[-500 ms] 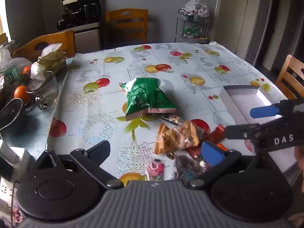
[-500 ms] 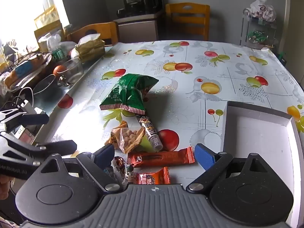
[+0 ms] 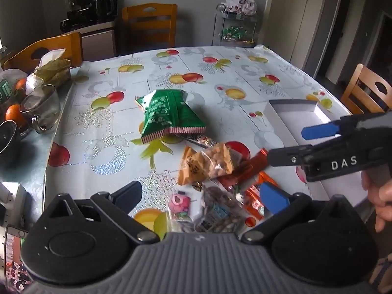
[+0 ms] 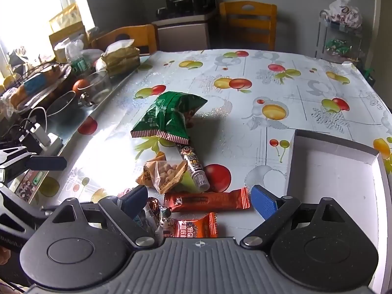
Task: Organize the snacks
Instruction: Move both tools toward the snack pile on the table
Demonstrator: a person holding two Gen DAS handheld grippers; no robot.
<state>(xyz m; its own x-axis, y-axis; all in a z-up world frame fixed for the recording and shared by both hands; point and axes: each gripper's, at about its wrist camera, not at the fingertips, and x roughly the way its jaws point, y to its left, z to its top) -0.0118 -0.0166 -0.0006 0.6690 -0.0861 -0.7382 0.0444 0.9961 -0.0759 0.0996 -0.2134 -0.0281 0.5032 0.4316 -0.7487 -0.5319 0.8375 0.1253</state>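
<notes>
A pile of snacks lies on the fruit-print tablecloth: a green bag, an orange peanut bag, a stick snack with a cartoon face, a long orange bar and a small orange pack. A white open box sits to the right. My left gripper is open above small packets. My right gripper is open over the orange bar, and it also shows in the left wrist view.
Along the table's left edge stand a glass pot, oranges, a tissue pack and a power strip. Wooden chairs surround the table. A wire cart stands behind.
Both grippers have shifted only slightly; the snacks and box lie as before.
</notes>
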